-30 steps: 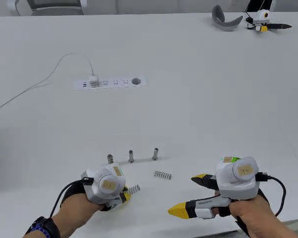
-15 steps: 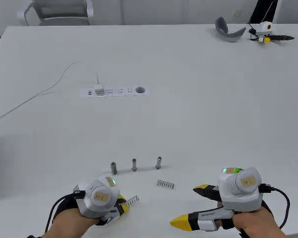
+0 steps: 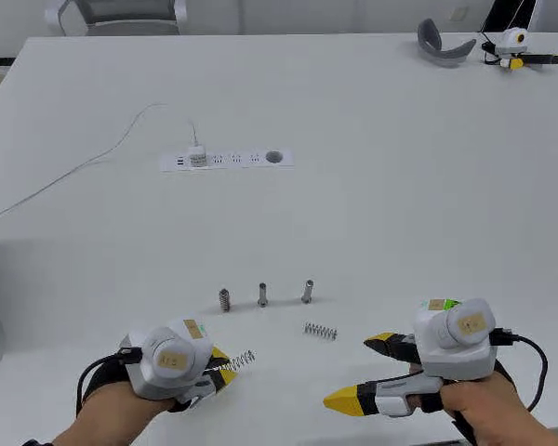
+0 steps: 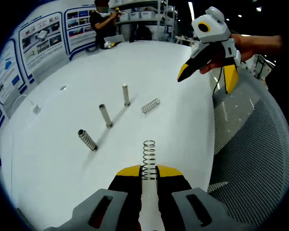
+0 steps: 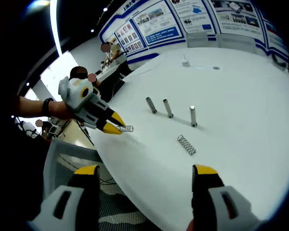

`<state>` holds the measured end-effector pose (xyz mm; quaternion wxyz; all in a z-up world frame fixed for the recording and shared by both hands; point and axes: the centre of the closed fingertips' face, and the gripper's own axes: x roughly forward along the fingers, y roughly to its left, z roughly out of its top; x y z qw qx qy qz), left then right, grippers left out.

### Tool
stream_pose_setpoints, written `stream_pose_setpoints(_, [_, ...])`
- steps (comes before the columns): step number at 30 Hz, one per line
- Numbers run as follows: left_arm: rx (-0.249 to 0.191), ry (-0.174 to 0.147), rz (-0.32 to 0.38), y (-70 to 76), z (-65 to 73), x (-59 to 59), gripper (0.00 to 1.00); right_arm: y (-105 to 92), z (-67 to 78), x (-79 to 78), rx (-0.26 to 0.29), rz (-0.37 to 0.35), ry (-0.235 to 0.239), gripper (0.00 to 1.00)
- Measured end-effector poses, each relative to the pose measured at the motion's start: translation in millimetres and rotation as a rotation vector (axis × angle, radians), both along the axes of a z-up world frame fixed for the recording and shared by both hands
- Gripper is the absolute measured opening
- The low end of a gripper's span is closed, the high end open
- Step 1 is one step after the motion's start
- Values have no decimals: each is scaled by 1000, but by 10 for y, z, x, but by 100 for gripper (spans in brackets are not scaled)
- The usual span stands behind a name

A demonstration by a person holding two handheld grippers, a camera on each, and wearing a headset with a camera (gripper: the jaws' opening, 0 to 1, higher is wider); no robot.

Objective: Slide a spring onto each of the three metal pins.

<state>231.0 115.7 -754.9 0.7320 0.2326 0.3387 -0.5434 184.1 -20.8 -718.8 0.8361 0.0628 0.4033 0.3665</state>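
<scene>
Three short metal pins stand in a row on the white table: the left pin [image 3: 225, 299] [image 4: 87, 139] [image 5: 150, 104] wears a spring, the middle pin [image 3: 262, 295] [image 4: 105, 115] and the right pin [image 3: 308, 291] [image 4: 126, 95] are bare. A loose spring [image 3: 321, 331] [image 4: 151, 105] [image 5: 186, 144] lies just in front of the right pin. My left gripper [image 3: 219, 367] [image 5: 114, 126] is shut on the end of another spring [image 3: 240, 360] [image 4: 148, 156], which points toward the pins from a short way in front of them. My right gripper [image 3: 348, 372] [image 4: 204, 83] [image 5: 147, 171] is open and holds nothing, to the right of the loose spring.
A white power strip [image 3: 227, 160] with a plugged charger and a trailing cable lies mid-table. A grey curved band [image 3: 445, 42] and a spare gripper [image 3: 516, 42] sit at the far right corner. Both of my grippers are close to the table's front edge.
The head camera has shifted, so the whole scene sits differently. Relative to the pins, my left gripper with its spring has drifted slightly left. The right gripper has stayed open and hardly moved.
</scene>
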Motion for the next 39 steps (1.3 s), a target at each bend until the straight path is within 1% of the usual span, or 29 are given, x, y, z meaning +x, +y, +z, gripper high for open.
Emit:
stream_pose_setpoints(2, [-9,-6,12,26,44,23,11,14,3,5,5,2,1,80])
stream_pose_setpoints(3, [-11,-6,12,31,68,18,11,21,7,7,7,3,1,80])
stream_pose_setpoints(5, [-13,-19,8,52,127,15,11,48,18,12,14,7,1,80])
stream_pose_setpoints(10, [-29,-35,14,89,261,30,11,120,52,46,24,20,-8,78])
stream_pose_setpoints(16, [-38,-69,-6,82,396,43,11,225,164,121,73,24,-16,77])
stream_pose_setpoints(20, [-45,-84,-18,69,480,45,11,291,230,167,101,35,-16,74])
stream_pose_setpoints(22, [-52,-86,-21,57,518,41,11,341,283,196,127,41,-18,73])
stream_pose_setpoints(24, [-62,-83,-23,36,547,29,11,385,331,233,155,43,-21,70])
stream_pose_setpoints(27, [-63,-91,-36,6,568,11,11,454,397,267,196,45,-14,67])
stream_pose_setpoints(30, [-71,-93,-46,-48,608,-14,11,522,433,292,216,54,-11,65])
stream_pose_setpoints(33, [-78,-99,-62,-114,641,-41,11,601,467,292,231,79,-9,61])
stream_pose_setpoints(39, [-91,-104,-98,-244,706,-108,11,735,527,292,288,103,23,53])
